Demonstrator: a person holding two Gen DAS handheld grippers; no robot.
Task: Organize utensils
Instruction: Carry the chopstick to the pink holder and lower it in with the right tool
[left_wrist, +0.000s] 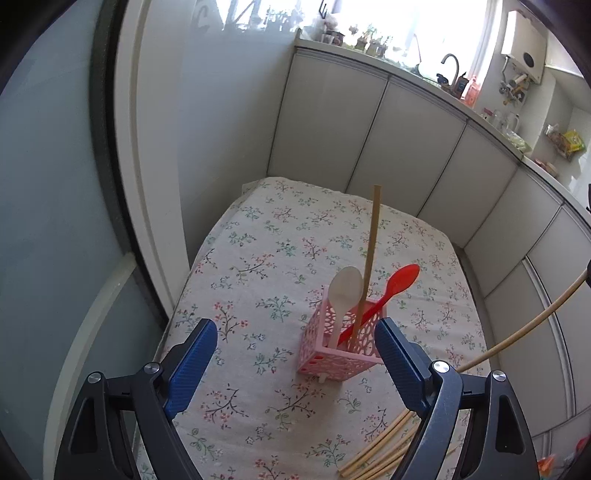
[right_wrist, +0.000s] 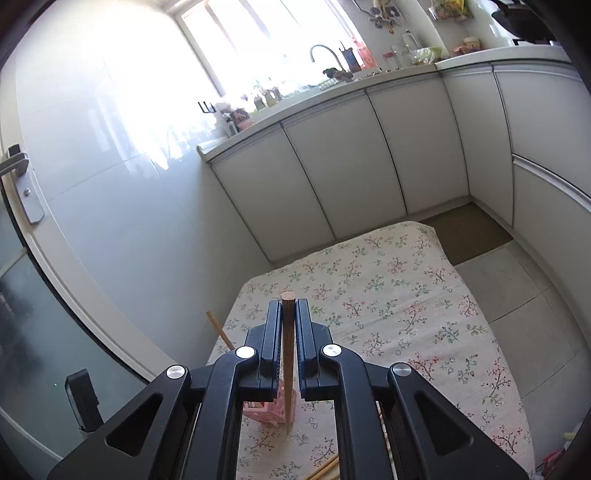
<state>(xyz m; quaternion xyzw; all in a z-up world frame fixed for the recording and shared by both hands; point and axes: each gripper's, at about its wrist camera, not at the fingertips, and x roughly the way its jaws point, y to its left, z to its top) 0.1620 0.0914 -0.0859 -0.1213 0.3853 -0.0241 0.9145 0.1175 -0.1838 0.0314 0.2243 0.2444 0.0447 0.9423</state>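
Observation:
A pink lattice utensil holder (left_wrist: 340, 343) stands on the floral tablecloth (left_wrist: 258, 266). It holds a white spoon (left_wrist: 345, 291), a red spoon (left_wrist: 391, 288) and one upright wooden chopstick (left_wrist: 369, 258). My left gripper (left_wrist: 295, 354) is open, its blue pads wide apart just in front of the holder, with nothing between them. My right gripper (right_wrist: 288, 325) is shut on a wooden chopstick (right_wrist: 287, 354), which hangs down over the pink holder (right_wrist: 273, 408). That chopstick shows as a curved stick (left_wrist: 532, 325) at the right edge of the left wrist view.
Several loose chopsticks (left_wrist: 380, 443) lie on the cloth near the front right. White kitchen cabinets (left_wrist: 369, 136) stand behind the table, a glass door (right_wrist: 22, 295) to the left. Tiled floor (right_wrist: 517, 288) lies to the right of the table.

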